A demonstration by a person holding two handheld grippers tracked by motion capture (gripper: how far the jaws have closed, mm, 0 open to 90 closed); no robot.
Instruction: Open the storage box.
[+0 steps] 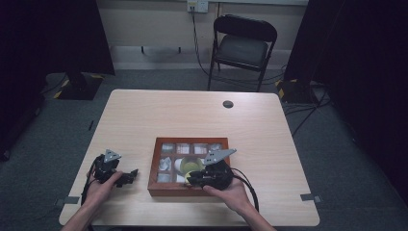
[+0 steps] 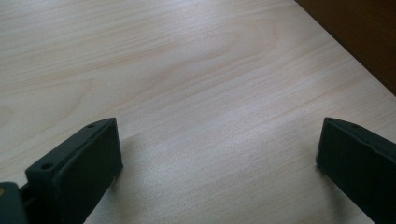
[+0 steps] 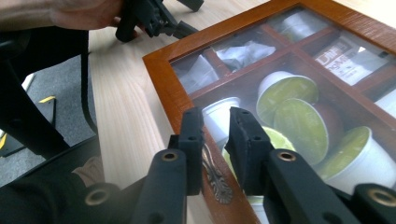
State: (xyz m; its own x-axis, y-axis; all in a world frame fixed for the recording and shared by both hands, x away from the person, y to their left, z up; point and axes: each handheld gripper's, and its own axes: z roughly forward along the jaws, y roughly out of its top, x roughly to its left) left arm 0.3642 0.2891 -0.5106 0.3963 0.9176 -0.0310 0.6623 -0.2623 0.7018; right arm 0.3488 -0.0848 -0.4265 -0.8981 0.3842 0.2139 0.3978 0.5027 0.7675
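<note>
High view: my right tongs [image 1: 190,179] sit at the near edge of the wooden box [image 1: 155,166] on the bench [image 1: 192,118]; my left tongs [image 1: 131,175] rest apart, left of it. Left gripper view: left tongs spread wide over bare bench. Right gripper view: right tongs nearly clenched over the box's brass handle [image 3: 215,176], whether grasping it I cannot tell; capsules [image 3: 299,122] show under the glass lid.

A pale wood-grain table [image 2: 196,84], smooth with a soft sheen, carries a box [image 3: 163,88] of reddish-brown wood with a polished, glossy frame and a clear glazed lid that catches reflections. Beneath the pane lie white plastic capsules [image 3: 299,116] with satiny green foil tops and crinkled paper sachets [image 3: 348,58]. The right tongs [image 3: 216,140] are matt black plastic, faintly grained, with brass-coloured metal rivets.
</note>
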